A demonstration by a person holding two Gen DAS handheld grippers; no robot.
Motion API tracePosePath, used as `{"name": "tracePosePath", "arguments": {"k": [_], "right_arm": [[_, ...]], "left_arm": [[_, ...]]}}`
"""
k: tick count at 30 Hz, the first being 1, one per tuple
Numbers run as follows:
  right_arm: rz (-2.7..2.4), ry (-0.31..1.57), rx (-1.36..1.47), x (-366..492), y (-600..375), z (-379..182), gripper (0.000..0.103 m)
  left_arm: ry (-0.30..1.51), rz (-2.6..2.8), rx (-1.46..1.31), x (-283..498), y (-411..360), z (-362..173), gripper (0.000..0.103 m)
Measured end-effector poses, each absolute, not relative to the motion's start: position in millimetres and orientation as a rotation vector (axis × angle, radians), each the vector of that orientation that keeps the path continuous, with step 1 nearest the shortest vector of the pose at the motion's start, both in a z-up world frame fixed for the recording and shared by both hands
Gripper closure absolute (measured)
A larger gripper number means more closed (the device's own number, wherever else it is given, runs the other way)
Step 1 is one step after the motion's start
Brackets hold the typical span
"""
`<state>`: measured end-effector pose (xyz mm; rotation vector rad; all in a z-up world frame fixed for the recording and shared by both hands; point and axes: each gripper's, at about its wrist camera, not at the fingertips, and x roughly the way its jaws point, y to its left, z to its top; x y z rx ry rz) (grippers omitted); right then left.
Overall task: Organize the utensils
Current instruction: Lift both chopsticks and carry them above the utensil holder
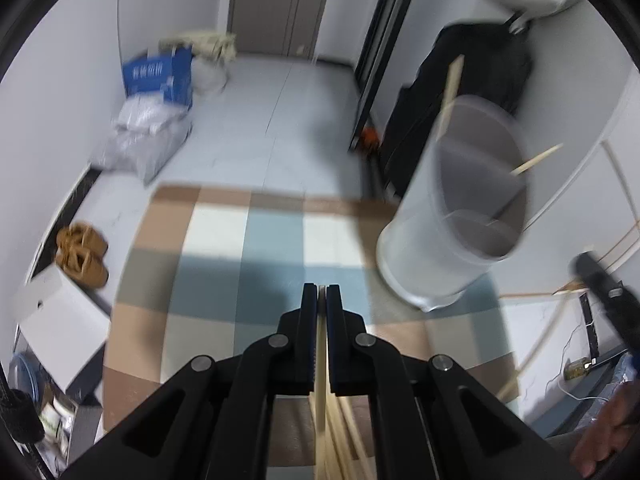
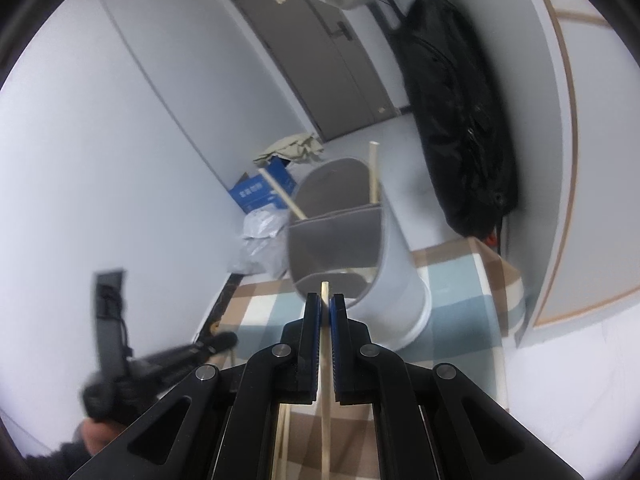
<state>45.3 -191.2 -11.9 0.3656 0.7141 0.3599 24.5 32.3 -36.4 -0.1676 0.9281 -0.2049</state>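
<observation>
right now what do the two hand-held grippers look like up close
Both match: the left hand-held gripper and right hand-held gripper are matte black, with angular link arms that have triangular cut-outs and round silver pivot pins. The flat parallel fingers carry blue pads on their inner faces. No cables show on either. In the right wrist view a dark sleeve sits at the lower left.

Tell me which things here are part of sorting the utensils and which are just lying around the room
Part of the job:
- left gripper, shut on a chopstick
- right gripper, shut on another chopstick
- white holder with two chopsticks inside

Just lying about:
- blue box
- plastic bags
- brown shoes
- black bag
</observation>
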Motion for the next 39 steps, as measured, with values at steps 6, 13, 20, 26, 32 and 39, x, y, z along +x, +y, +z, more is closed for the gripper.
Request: {"name": "tracePosePath", "arguments": {"k": [6,13,20,26,32,39], "right_arm": [[0.39,0.648,0.274,28.5,-170.9,-2.7,0.099],[0.393,0.6,0.231,17.5,-158.2,-0.3,0.099],[0.397,0.546,0.214,16.5,-153.4,12.2,0.099],[0.396,0.496,0.198,29.0,-157.4,41.2,0.099],[0.371,0.41,0.184,57.0,-174.1,87.6,0.099],[0.321,0.263,0.174,104.5,-188.5,139.0,0.099]], "left_arm": [[0.777,-0.238,-0.149,-2.7,26.7,-3.7,0.103],[0.751,-0.274,-0.144,4.2,25.9,7.7,0.103],[0.756,-0.304,-0.113,11.4,20.5,17.7,0.103],[0.744,-0.342,-0.098,23.9,9.2,41.8,0.103],[0.701,-0.377,-0.132,54.3,3.0,81.1,0.103],[0.583,-0.406,-0.115,99.5,-13.9,128.1,0.103]]}}
